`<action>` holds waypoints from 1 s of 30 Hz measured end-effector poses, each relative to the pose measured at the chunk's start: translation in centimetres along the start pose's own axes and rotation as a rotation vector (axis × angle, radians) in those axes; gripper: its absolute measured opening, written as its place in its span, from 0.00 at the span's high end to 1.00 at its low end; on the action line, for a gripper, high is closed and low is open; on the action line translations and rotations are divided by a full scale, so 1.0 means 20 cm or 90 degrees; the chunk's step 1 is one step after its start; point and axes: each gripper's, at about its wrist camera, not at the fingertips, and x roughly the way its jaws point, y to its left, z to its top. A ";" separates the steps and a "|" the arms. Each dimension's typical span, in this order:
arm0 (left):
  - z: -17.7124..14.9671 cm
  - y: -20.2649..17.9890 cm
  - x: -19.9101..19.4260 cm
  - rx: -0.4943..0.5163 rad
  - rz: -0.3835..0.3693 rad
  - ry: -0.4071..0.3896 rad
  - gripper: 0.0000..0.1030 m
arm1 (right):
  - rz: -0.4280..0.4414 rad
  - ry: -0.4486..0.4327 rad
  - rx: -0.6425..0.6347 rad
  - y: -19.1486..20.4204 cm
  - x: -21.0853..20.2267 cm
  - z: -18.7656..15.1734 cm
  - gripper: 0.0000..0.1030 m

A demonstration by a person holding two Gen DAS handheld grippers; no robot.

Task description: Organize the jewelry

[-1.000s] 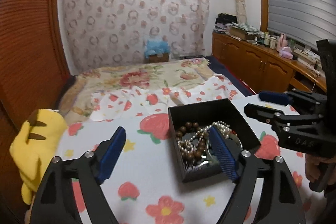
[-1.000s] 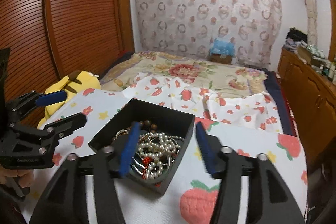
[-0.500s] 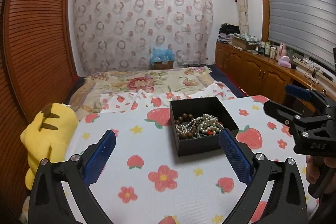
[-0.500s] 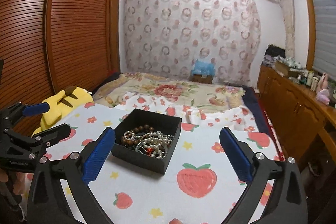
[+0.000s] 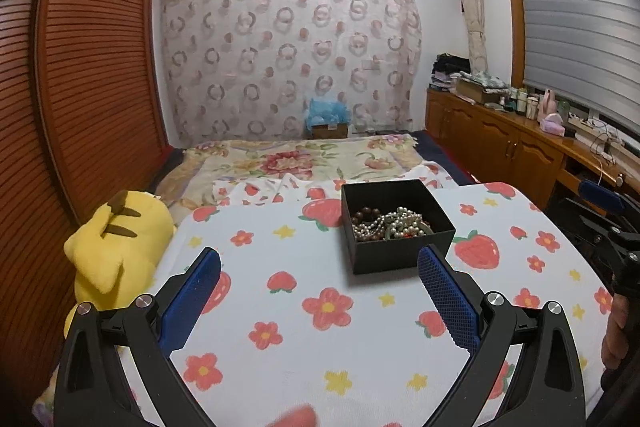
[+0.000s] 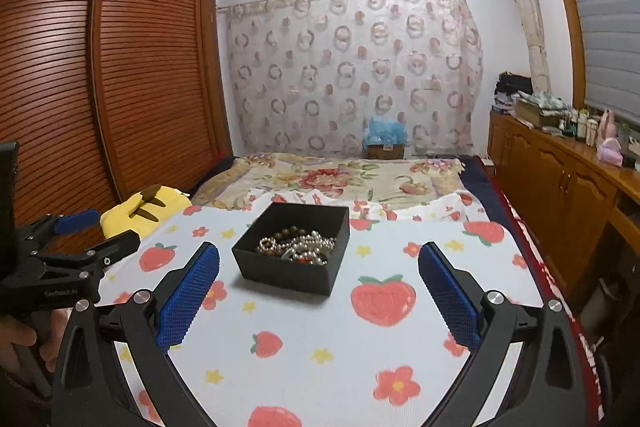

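Jewelry [image 5: 390, 225]: beads, pearls heaped in black box [image 5: 400, 259] on strawberry-print cloth [image 5: 320, 347]. Box lies ahead of both tongs, apart, untouched. Left tongs [image 5: 320, 301] spread wide, nothing between. Right tongs [image 6: 319, 297] just opened wide, nothing between.

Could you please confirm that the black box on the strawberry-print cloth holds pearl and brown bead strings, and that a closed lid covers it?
Not quite: there is no lid on it. The black box stands open on the strawberry-print cloth, and the pearl strings and brown beads lie exposed inside. The right wrist view shows this plainly; the left wrist view agrees.
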 end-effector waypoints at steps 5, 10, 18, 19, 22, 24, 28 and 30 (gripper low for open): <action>-0.01 0.00 -0.01 0.002 0.000 0.000 0.07 | -0.009 -0.004 0.003 0.00 -0.03 -0.03 0.03; -0.02 0.00 -0.02 -0.004 -0.011 0.004 0.07 | -0.008 -0.002 0.003 -0.01 -0.04 -0.04 0.03; -0.02 -0.03 -0.04 -0.003 -0.021 0.006 0.07 | -0.011 0.001 0.005 -0.03 -0.03 -0.06 0.03; -0.02 -0.03 -0.04 -0.003 -0.023 0.005 0.07 | -0.010 0.003 0.005 -0.04 -0.03 -0.06 0.03; -0.01 -0.03 -0.05 -0.003 -0.024 0.005 0.07 | -0.011 0.005 0.005 -0.03 -0.01 -0.05 0.03; -0.01 -0.03 -0.05 -0.003 -0.025 0.005 0.07 | -0.010 0.005 0.006 -0.03 -0.01 -0.05 0.03; -0.01 -0.03 -0.05 -0.003 -0.025 0.006 0.07 | -0.011 0.005 0.005 -0.02 -0.01 -0.05 0.03; -0.01 -0.03 -0.05 -0.003 -0.024 0.005 0.07 | -0.010 0.006 0.004 -0.02 -0.01 -0.05 0.03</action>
